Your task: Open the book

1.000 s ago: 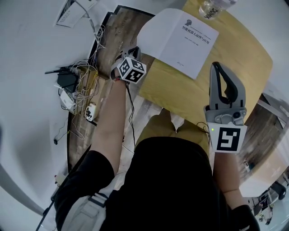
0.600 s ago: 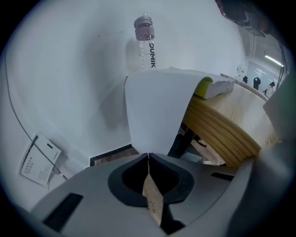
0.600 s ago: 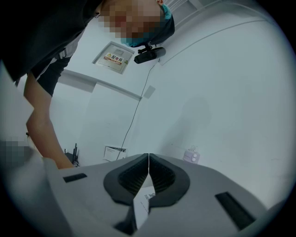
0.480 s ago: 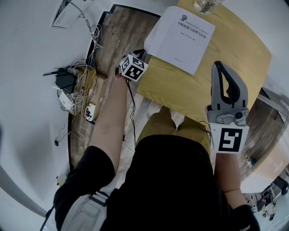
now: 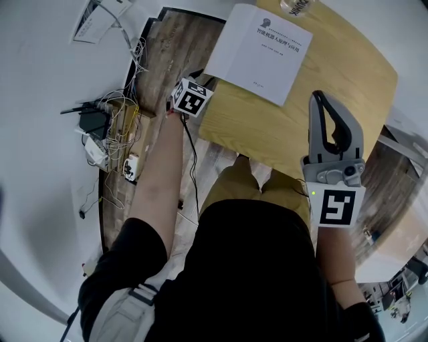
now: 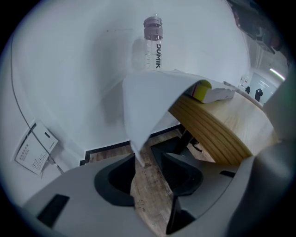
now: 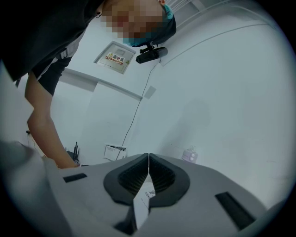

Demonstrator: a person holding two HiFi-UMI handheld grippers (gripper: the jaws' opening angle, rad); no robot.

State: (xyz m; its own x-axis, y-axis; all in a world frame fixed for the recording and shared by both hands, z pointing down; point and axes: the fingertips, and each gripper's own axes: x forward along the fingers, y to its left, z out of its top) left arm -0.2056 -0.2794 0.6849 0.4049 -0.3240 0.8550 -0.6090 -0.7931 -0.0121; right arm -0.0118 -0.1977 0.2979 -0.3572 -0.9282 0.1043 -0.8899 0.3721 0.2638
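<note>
Observed: left hand-held gripper (image 6: 149, 159) had just spread its jaws around the overhanging corner of the closed book (image 5: 261, 57) on the worktop (image 5: 334, 107), cover not yet lifted; right hand-held gripper (image 5: 321, 107) hung pressed together.

The book (image 5: 257, 53) is white (print dark, perhaps bluish), the table (image 5: 334, 100) yellow wood-grain.

Bench (image 5: 354, 73): pale wood, rounded edge. 1 clear bottle (image 5: 297, 5) with a lettered label stands at its far edge, cut off at the top of the head view. Floor (image 5: 170, 47): wood planks. Black router (image 5: 93, 121) and tangled white cables (image 5: 126, 108) lie left of the bench, with a power strip (image 5: 132, 165) beside them. Yellow item (image 6: 202, 89) on the bench, kind unclear.
</note>
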